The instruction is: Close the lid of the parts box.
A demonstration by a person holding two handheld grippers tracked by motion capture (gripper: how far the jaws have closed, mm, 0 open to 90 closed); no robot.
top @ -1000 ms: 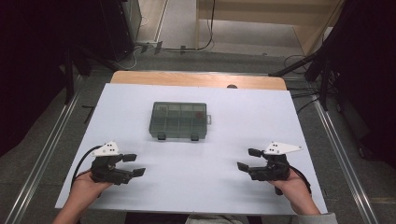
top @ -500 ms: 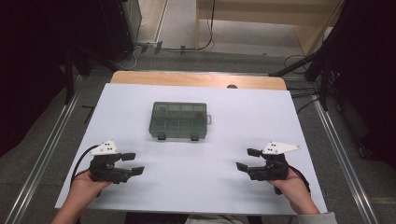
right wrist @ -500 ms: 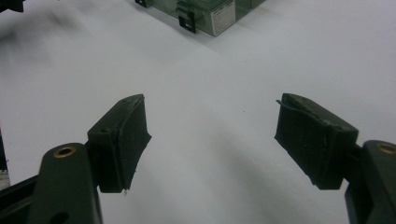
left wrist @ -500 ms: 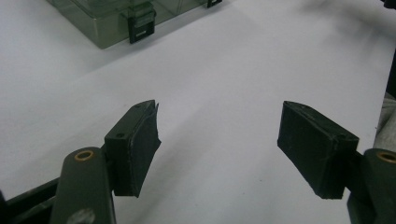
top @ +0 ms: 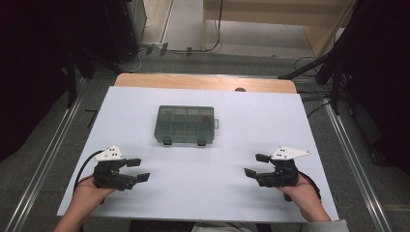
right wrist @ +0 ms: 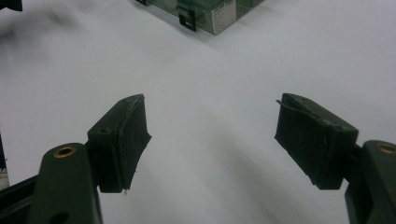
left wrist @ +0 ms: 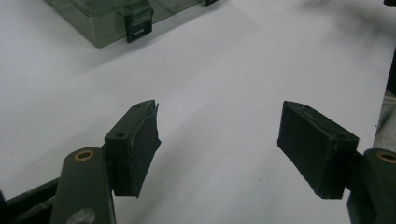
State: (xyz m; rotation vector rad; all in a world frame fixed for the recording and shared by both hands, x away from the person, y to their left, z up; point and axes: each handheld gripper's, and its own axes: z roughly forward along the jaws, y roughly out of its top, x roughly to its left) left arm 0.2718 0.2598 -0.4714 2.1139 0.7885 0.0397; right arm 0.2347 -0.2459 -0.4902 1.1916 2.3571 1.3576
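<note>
Table surface point(top: 203, 193) is covered by a white sheet, and the closed compartment box point(top: 185, 124) is seen at its centre, latches facing the person. Both grippers are held low near the front edge, well apart from the box. Compared with a second ago, almost nothing has shifted, so the approach is judged not yet begun. The left gripper point(top: 136, 170) is presented with jaws spread and empty; the right gripper point(top: 256, 165) is likewise released, nothing between its pads.

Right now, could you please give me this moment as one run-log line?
left gripper: open, empty | right gripper: open, empty | box: shut, mid-table, untouched | both grippers near table's front edge
</note>
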